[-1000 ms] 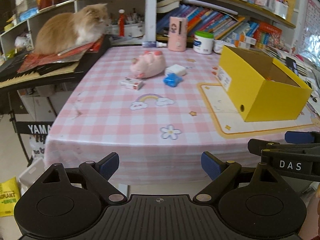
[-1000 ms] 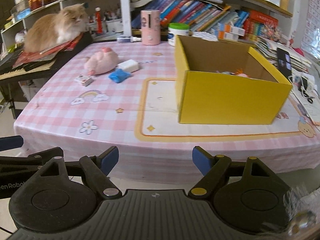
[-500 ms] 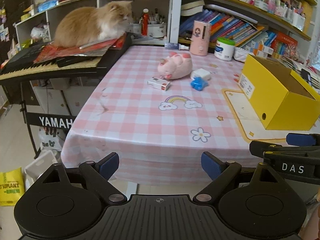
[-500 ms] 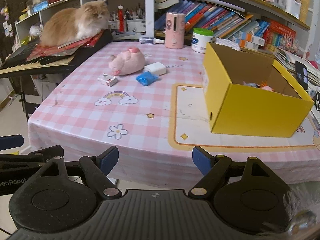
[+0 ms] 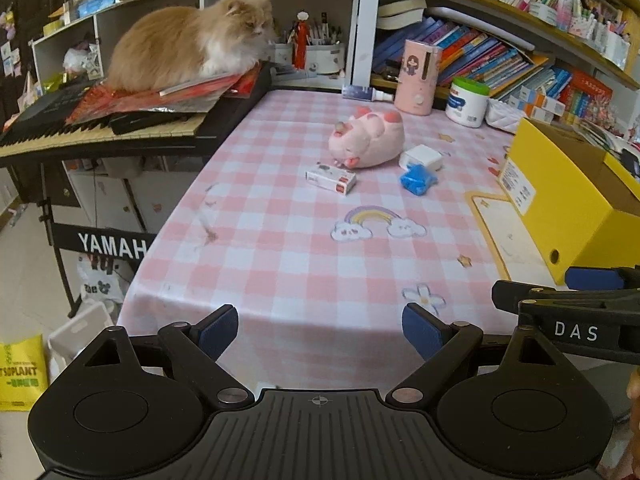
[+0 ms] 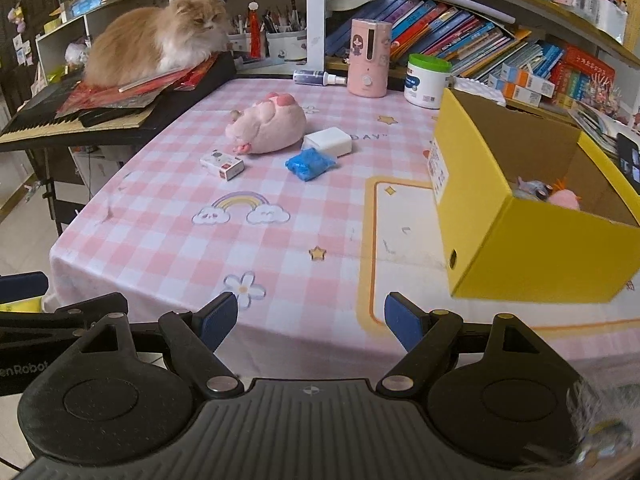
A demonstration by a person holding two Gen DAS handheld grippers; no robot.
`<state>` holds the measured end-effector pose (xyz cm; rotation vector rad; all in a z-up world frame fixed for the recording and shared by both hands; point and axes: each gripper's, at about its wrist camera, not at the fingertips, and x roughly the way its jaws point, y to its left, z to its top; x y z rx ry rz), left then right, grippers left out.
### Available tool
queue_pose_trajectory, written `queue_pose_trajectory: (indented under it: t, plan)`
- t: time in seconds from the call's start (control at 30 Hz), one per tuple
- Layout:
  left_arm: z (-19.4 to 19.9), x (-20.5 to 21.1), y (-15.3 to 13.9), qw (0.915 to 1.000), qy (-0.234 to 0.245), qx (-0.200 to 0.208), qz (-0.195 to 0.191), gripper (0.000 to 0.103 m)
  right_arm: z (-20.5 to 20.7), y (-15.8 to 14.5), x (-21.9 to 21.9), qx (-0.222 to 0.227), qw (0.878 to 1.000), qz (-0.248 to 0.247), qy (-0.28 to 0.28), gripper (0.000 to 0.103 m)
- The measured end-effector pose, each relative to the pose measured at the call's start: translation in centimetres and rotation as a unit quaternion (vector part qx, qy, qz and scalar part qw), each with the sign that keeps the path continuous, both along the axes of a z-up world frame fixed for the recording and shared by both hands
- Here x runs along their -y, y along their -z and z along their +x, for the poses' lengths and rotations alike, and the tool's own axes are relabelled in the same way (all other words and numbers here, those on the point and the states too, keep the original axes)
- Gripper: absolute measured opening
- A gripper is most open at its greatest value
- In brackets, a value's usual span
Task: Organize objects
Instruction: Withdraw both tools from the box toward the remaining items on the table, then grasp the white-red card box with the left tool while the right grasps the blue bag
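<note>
- The left tongs hang at the near edge of the table, the 2 blue-padded jaws spread wide with nothing between them.
- The right tongs hang at the same near edge, jaws also spread and empty; they sit just to the right of the left tongs, whose arm shows at the left border of the right wrist view.
- Well ahead of both tongs, in the middle of the pink checked cloth, lie 4 loose things close together: a pink plush pig, a small printed carton in front of and left of the pig, a white block just right of the pig, and a blue crumpled packet just in front of the white block.
- None of the 4 touches either pair of tongs.
- A yellow box stands open ahead and to the right of the right tongs, on a cream mat; a pink toy and a grey toy lie inside it.
- Far ahead, at the back edge, stand a pink canister and a white tub with a green lid.
- Ahead and left of the left tongs, a ginger cat lies on red papers over a keyboard.
</note>
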<state>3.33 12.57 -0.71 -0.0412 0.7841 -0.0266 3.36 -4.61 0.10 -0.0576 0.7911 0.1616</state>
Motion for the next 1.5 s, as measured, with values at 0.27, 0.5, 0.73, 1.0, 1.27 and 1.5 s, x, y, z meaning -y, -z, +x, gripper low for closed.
queue_pose_trajectory:
  t: [0.27,0.5,0.73,1.0,1.27,1.5]
  plan:
    - [4.8,0.4,0.2,0.9998,-0.016,-0.006,0.002,0.091,5.4,-0.1,-0.1,-0.002,1.000,0.003,-0.014,0.078]
    - [8.3,1.0,0.1,0.9995,-0.027,-0.011,0.010,0.091,10.2,-0.3,0.2,-0.003,1.000,0.010,-0.021,0.077]
    - [11.0,1.4,0.5,0.9988,-0.037,-0.024,0.022,0.091,14.8,0.3,0.6,-0.004,0.999,0.030,-0.021,0.077]
    - [13.4,1.3,1.1,0.9978,-0.047,-0.035,0.033,0.091,19.4,1.4,-0.2,-0.004,0.999,0.047,-0.023,0.076]
    - [15.6,1.4,2.2,0.9971,-0.041,-0.047,0.044,0.091,23.0,3.7,-1.1,-0.036,0.998,0.058,-0.015,0.070]
    - [17.3,1.6,2.7,0.9970,-0.030,-0.051,0.051,0.091,24.7,5.4,-1.4,-0.060,0.997,0.050,-0.011,0.062]
